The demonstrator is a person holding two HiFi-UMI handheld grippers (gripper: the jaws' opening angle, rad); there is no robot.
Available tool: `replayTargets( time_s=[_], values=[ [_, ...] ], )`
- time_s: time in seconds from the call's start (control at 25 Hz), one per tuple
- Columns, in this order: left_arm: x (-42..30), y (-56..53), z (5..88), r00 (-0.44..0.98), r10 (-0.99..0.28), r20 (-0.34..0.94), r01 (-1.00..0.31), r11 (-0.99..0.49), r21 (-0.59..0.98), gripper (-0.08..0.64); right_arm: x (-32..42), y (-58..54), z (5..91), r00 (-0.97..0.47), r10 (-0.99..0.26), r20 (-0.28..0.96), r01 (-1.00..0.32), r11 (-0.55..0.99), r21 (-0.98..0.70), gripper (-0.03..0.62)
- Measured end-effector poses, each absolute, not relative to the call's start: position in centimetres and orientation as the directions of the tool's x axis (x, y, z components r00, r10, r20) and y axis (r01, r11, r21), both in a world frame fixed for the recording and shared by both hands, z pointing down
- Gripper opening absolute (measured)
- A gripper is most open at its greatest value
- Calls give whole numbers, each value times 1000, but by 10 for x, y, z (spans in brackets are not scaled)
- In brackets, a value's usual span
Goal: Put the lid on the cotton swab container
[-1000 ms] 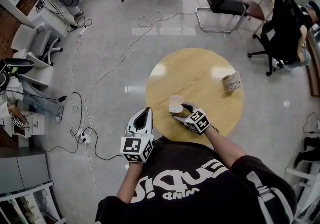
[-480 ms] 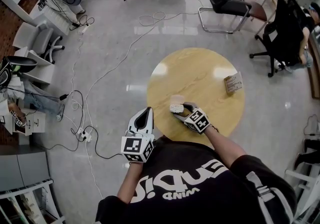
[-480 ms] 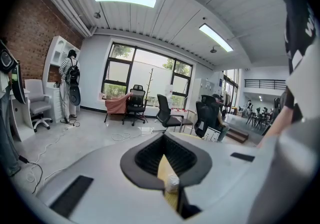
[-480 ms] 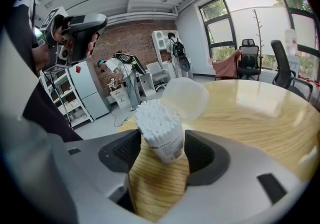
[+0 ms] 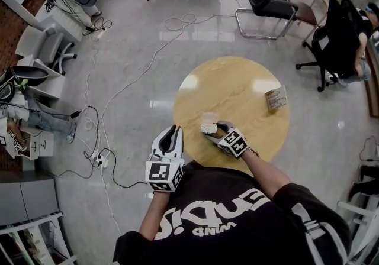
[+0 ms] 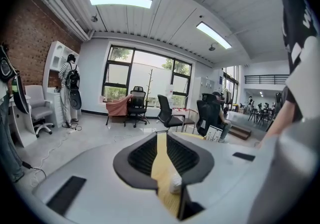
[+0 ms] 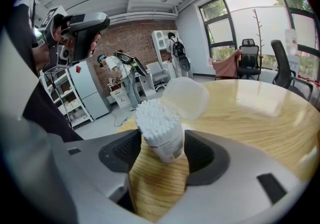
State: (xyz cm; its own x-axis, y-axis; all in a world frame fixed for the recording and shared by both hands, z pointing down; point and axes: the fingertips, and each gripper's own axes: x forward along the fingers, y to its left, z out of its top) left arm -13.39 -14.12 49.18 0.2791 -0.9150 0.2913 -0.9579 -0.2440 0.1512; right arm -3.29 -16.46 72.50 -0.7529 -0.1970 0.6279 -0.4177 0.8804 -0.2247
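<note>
2 grippers | right gripper [image 7: 159,155] clamped on open container [image 7: 156,120] on table [image 7: 250,113] | lid [image 7: 186,97] just behind container | left gripper [image 6: 162,155] empty, jaws barely apart, opening | step: steadying container | next, likely: left fetches lid

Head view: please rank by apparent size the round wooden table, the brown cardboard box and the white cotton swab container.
1. round wooden table, clearly largest
2. brown cardboard box
3. white cotton swab container, smallest, though partly hidden
</note>
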Motion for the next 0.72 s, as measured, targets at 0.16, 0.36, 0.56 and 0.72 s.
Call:
replayTargets(
  time_s=[0.16, 0.36, 0.56, 0.72],
  values=[
    [-132, -143, 489, 306, -915, 263, -948, -267, 174, 148, -34, -165, 725, -753, -200, 627, -421, 879, -225, 268],
    [-127, -147, 483, 355, -910, 213, -926, -311, 215, 192, -34, -165, 726, -753, -196, 628, -421, 877, -231, 268],
    [-124, -149, 487, 371, -901, 227, -921, -326, 212, 192, -33, -164, 725, -753, -195, 628, -422, 876, -233, 268],
    [-124, -153, 494, 381, -895, 230, -919, -340, 199, 192, -33, -165, 725, -751, -197, 630, -424, 876, -231, 267]
  ],
)
